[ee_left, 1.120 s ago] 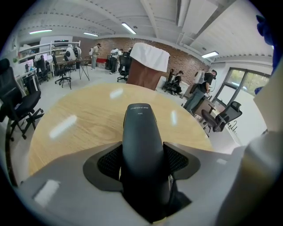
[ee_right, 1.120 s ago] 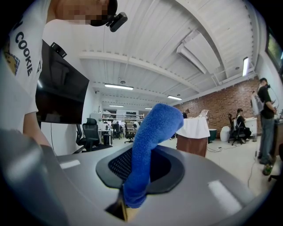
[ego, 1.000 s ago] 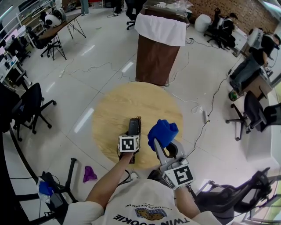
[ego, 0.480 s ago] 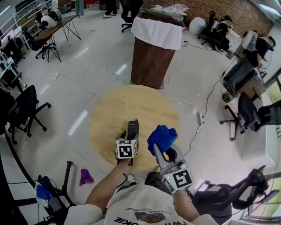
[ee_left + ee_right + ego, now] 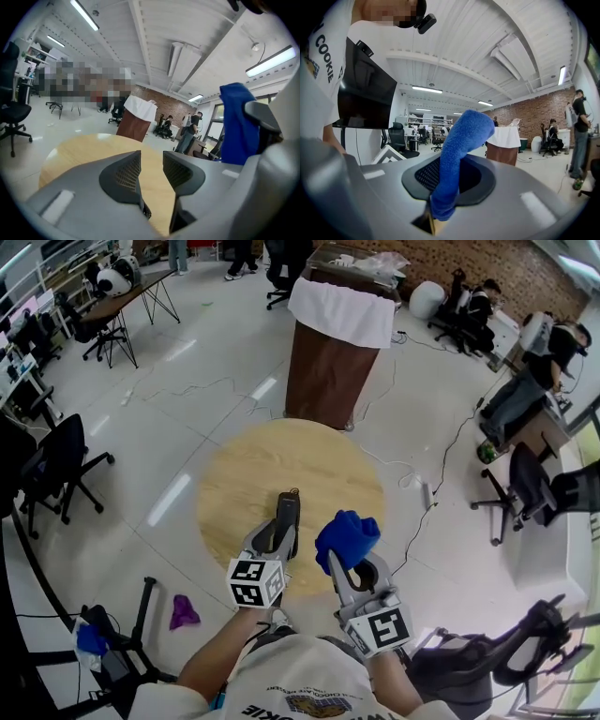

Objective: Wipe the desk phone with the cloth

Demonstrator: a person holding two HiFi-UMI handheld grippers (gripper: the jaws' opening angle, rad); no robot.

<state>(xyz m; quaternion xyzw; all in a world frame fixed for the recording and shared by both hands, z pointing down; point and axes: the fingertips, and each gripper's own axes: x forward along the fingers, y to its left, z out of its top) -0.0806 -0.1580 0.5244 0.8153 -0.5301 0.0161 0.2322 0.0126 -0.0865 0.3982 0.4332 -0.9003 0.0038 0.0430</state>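
The dark desk phone (image 5: 287, 507) lies on the near half of the round wooden table (image 5: 244, 474), its length pointing away from the person. The left tongs (image 5: 151, 168) sit at its near end, jaws closing with a gap between them through which only bare tabletop shows; whether they touch the phone cannot be told. Just to the right, the right tongs (image 5: 449, 180) are clamped on the blue cloth (image 5: 461, 140), which stands bunched above them, apart from the phone
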